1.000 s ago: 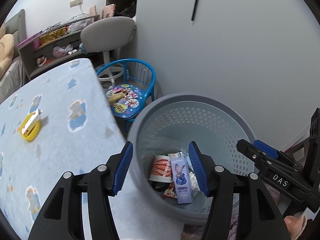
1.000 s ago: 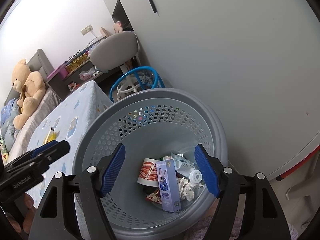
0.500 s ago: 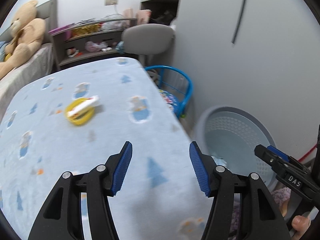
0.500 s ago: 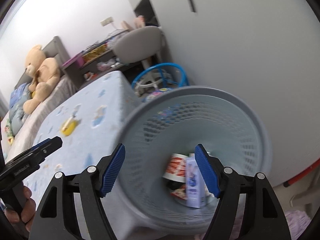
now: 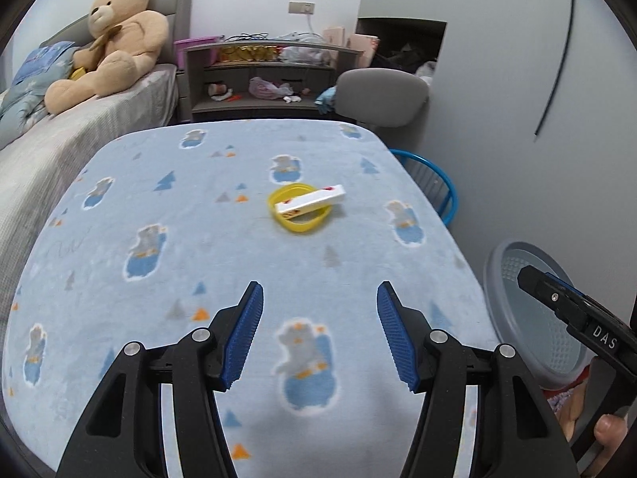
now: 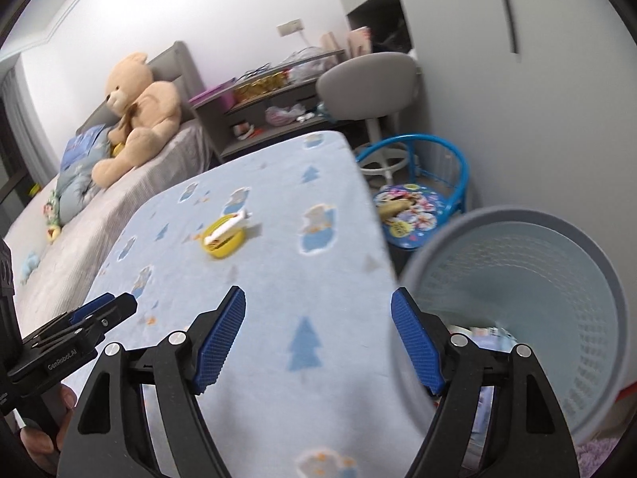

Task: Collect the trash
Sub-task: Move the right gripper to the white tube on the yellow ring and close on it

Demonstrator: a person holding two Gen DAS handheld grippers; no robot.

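Far on the blue blanket: yellow lid, round and shallow, white box lying slantwise across it. Left gripper spread, empty. Right gripper empty, just opening wider. Grey bin right, beside the blanket.

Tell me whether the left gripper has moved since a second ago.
Yes. The left gripper has swung away from the grey bin, which it hung over earlier, and now hangs over the blue blanket, jaws empty.
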